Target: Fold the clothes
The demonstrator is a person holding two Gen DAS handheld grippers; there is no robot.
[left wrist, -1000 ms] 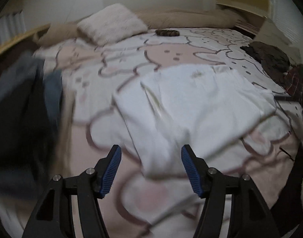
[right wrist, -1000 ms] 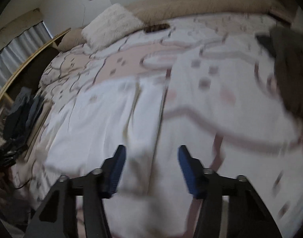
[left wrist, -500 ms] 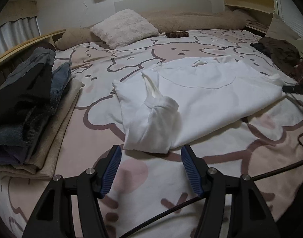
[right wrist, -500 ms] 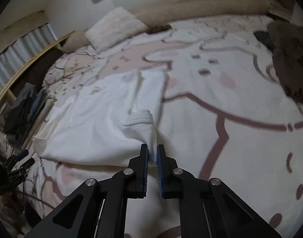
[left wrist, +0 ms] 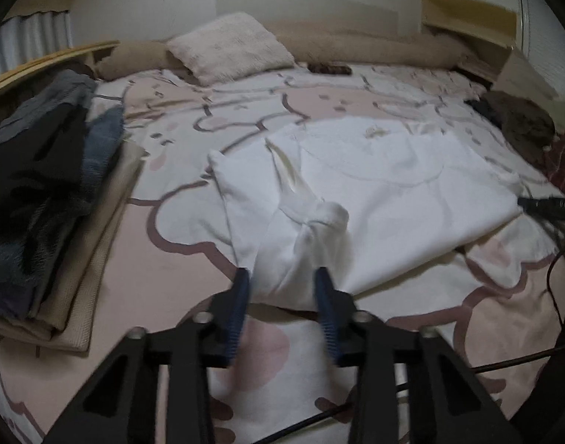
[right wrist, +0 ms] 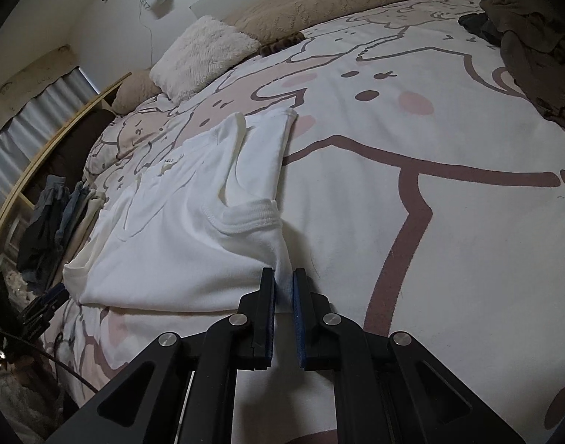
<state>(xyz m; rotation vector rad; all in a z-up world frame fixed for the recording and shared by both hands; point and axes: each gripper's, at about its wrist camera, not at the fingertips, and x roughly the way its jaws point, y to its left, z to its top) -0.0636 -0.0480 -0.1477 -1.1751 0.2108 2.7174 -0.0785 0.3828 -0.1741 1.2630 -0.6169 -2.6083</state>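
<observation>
R gripper [right wrist: 283, 288] is pinched narrow on the near right corner of the white shirt [right wrist: 179, 233]. L gripper [left wrist: 282, 296] is partly open, fingers straddling the near left corner, not yet clamped. Shirt runs away from both grippers, long axis near-to-far on the bed [right wrist: 412, 203]. L view blurred; fabric contact under the pads unclear.

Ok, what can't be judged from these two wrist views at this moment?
- Left gripper: motion blur hides whether its blue pads touch the white cotton sweatshirt.
- Right gripper: how much hem it pinches is hidden between the jaws.
- Neck label: too small to read.
- Folded dark clothes stack: blurred, pieces uncountable.
</observation>
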